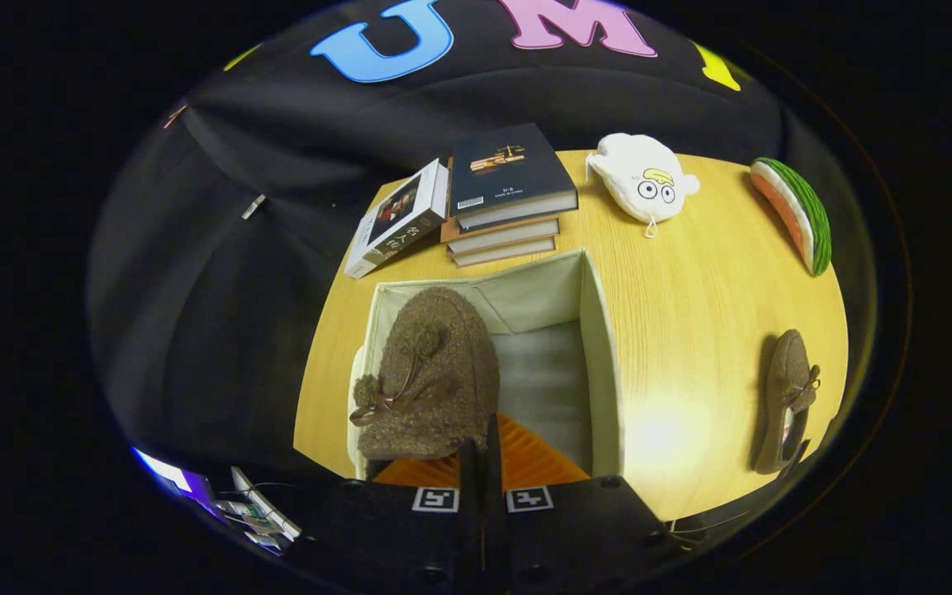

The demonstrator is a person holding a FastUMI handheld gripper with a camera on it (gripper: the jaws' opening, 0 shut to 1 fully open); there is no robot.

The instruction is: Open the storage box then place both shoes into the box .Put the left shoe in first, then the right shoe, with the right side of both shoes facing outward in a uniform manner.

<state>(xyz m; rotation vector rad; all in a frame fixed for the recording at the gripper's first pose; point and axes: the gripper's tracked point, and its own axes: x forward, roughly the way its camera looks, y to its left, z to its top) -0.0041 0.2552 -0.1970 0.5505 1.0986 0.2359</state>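
Box: open on the table, lid step done.
First shoe: hanging over the box's near-left corner, heel pinched, not yet let go.
Gripper: fingers nearly together, clamped on that shoe's heel edge.
Second shoe: lying on the table, well right of the box, untouched.
Left: release, fetch the other.

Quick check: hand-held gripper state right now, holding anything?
Hand-held gripper: fingers closed, pinching the heel edge of the fuzzy brown shoe over the open storage box.
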